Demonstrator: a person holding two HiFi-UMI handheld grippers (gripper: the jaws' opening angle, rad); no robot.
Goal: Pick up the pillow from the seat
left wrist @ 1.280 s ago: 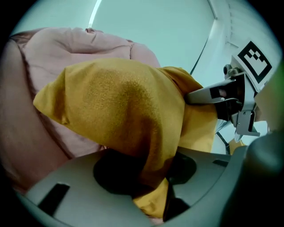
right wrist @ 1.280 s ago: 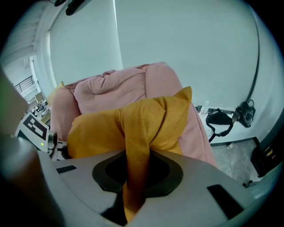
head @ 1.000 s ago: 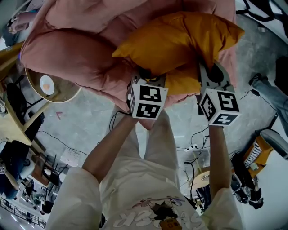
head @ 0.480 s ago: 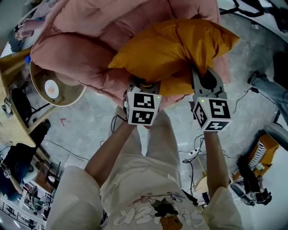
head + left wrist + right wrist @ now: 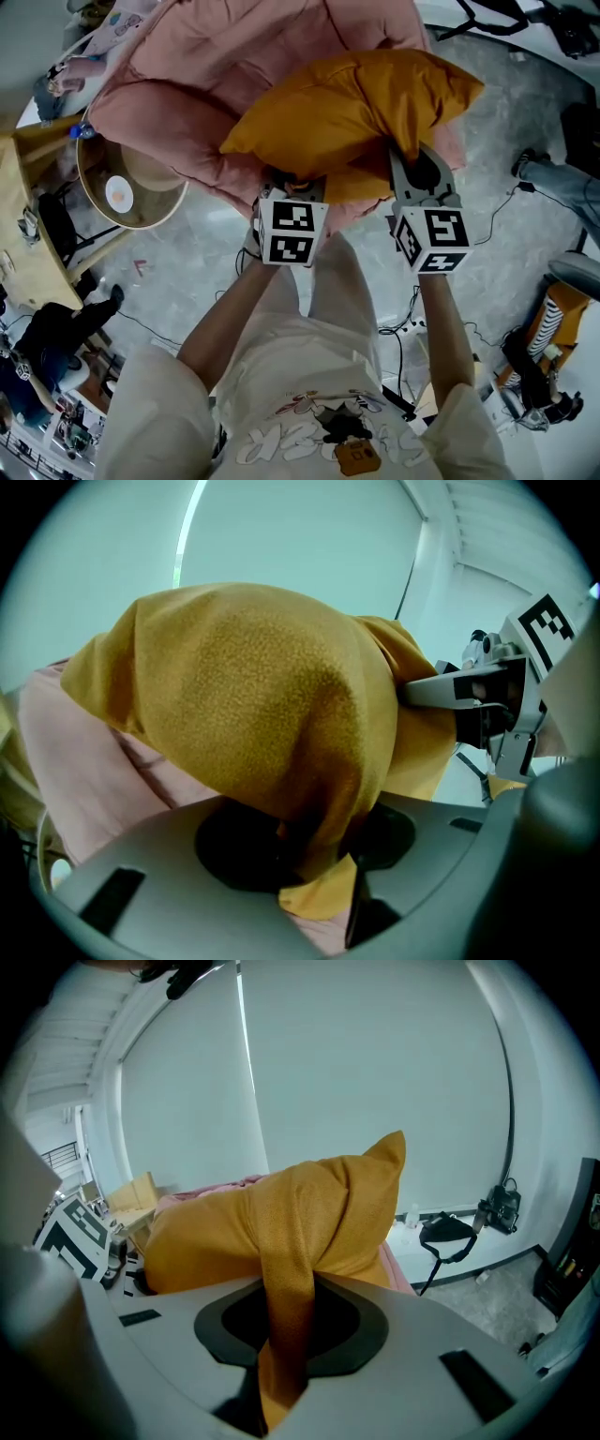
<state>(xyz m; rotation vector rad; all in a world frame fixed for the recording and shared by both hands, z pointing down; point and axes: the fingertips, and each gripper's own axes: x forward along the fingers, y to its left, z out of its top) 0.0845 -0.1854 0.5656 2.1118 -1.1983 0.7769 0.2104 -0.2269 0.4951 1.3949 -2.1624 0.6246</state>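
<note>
An orange pillow (image 5: 356, 103) hangs lifted above the pink cushioned seat (image 5: 187, 112). My left gripper (image 5: 292, 183) is shut on the pillow's near left edge, and the fabric (image 5: 309, 761) bunches between its jaws. My right gripper (image 5: 411, 159) is shut on the pillow's near right edge, where a pinched fold (image 5: 286, 1307) runs down through its jaws. In the left gripper view the pillow (image 5: 253, 696) fills the middle, with the pink seat (image 5: 84, 752) below left and my right gripper's marker cube (image 5: 548, 630) at the right. The pillow (image 5: 281, 1213) bulges above the jaws in the right gripper view.
A round woven table (image 5: 131, 183) with a small dish stands left of the seat. A wooden desk (image 5: 23, 234) lies at the far left. Cables (image 5: 403, 319) run over the grey floor. A person's shoe and leg (image 5: 553, 183) sit at the right. A black bag (image 5: 450, 1232) lies on a ledge.
Both grippers have shifted a little to the left and away from me with the pillow held between them. The seat and round table have slid rightward in the head view.
</note>
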